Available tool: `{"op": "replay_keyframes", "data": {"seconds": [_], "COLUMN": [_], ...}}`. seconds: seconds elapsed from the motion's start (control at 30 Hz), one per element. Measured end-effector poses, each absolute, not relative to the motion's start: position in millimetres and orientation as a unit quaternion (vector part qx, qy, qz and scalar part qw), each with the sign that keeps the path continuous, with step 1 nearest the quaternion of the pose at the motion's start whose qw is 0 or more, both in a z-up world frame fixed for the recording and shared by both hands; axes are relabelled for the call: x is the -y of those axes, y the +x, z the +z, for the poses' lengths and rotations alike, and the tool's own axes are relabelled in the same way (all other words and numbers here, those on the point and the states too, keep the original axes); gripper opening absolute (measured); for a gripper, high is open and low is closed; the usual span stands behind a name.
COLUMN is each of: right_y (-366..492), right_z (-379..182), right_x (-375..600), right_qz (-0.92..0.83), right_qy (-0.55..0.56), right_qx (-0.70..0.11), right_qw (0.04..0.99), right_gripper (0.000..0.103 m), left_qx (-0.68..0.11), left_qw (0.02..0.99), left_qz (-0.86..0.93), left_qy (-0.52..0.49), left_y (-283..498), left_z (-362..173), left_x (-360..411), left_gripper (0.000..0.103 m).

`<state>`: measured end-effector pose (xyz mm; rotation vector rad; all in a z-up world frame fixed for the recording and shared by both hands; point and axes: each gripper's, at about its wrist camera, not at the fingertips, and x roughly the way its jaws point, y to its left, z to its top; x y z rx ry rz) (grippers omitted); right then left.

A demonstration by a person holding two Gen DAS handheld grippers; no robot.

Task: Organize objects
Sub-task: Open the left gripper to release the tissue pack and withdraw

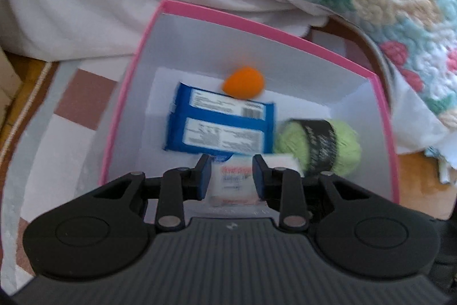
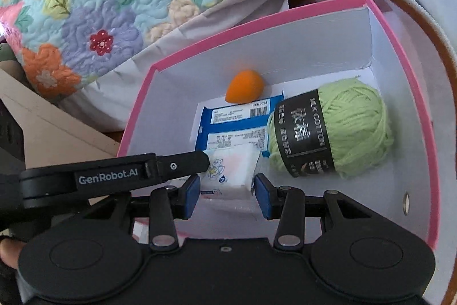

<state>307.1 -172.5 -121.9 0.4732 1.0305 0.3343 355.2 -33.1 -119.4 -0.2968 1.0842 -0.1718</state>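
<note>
Left wrist view: left gripper (image 1: 232,172) clamped on a small white tissue pack (image 1: 232,182), held low at the near wall of the pink box (image 1: 130,67), close to the blue packet (image 1: 220,127), the yarn (image 1: 320,145) and the orange sponge (image 1: 243,82). Right wrist view: right gripper (image 2: 227,192) spread and empty just behind the same pack (image 2: 231,170), the left finger (image 2: 182,162) crossing in front. Risk, as a guess: knocking fingers together, or dropping the pack askew onto the packet (image 2: 231,122) against the yarn (image 2: 328,130).

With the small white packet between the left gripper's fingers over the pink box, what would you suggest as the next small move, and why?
Probably open the left gripper and release the white tissue packet: it already sits low inside the pink box, beside the blue pack and green yarn.
</note>
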Motion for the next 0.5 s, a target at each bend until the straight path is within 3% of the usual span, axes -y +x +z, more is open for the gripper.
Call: {"op": "replay_keyframes", "data": {"seconds": [0.23,0.5], "right_y": [304,251], "right_z": [-126,-66], "right_x": [176,181], "right_qz": [0.154,0.183], "right_qy": [0.200,0.104], "right_qx": [-0.490,-0.457], "right_qw": [0.834,0.864], "right_gripper": [0.055,0.059], "left_qx": [-0.490,-0.468], "left_qw": [0.866,0.875], "left_qz": [-0.062,-0.111], "left_qy": [-0.077,-0.063], "left_y": [341,293], "left_z": [-105,-59], "left_x": [38,26], "left_gripper": [0.031,0.032]}}
